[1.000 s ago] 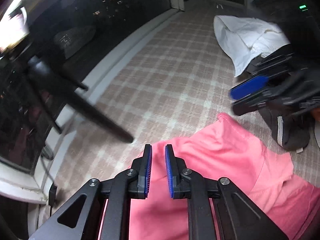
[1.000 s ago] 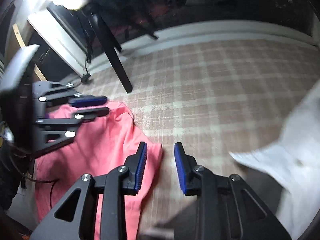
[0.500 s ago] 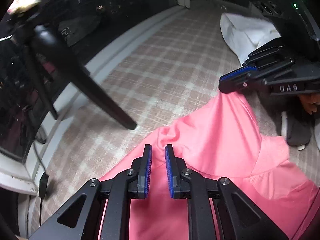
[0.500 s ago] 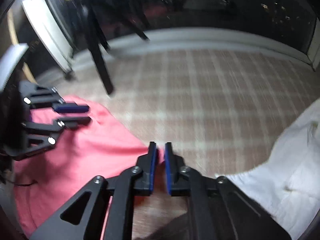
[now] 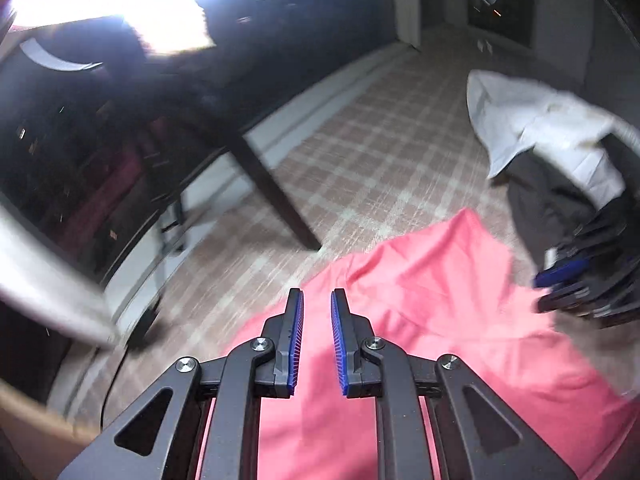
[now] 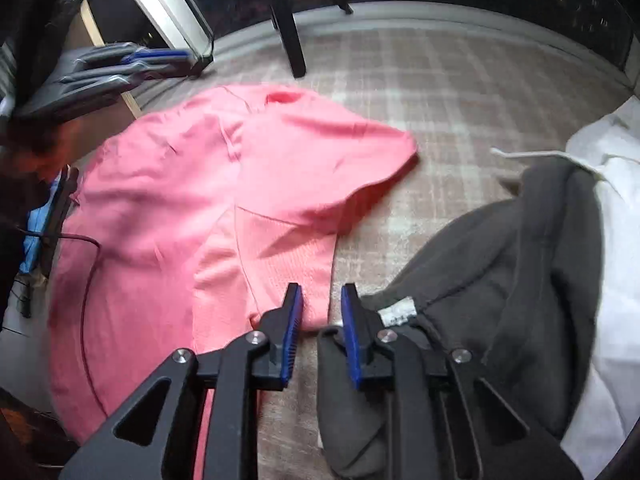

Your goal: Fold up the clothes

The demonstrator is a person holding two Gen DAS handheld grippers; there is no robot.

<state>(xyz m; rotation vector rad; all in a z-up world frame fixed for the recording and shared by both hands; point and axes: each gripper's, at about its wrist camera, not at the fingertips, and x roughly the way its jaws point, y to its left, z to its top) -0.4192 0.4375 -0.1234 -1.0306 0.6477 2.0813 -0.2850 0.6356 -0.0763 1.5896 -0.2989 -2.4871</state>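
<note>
The pink shirt (image 6: 224, 184) lay spread on the checked rug (image 6: 460, 92), filling the left half of the right wrist picture. The left gripper (image 5: 317, 300) and the right gripper (image 6: 319, 294) hung slightly open, holding nothing. To fold neatly, I think each should pinch a matching edge and keep the cloth flat.

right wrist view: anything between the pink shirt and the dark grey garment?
Only bare plaid rug separates the pink shirt from the dark grey garment there.

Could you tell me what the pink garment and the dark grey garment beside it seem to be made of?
The pink garment looks like a soft matte knit, perhaps cotton jersey: it drapes in gentle folds and shows seams. The dark grey garment seems a thicker, fleece-like fabric, with bulky folds, a dull surface and a small white label; the exact fibre cannot be told.
</note>
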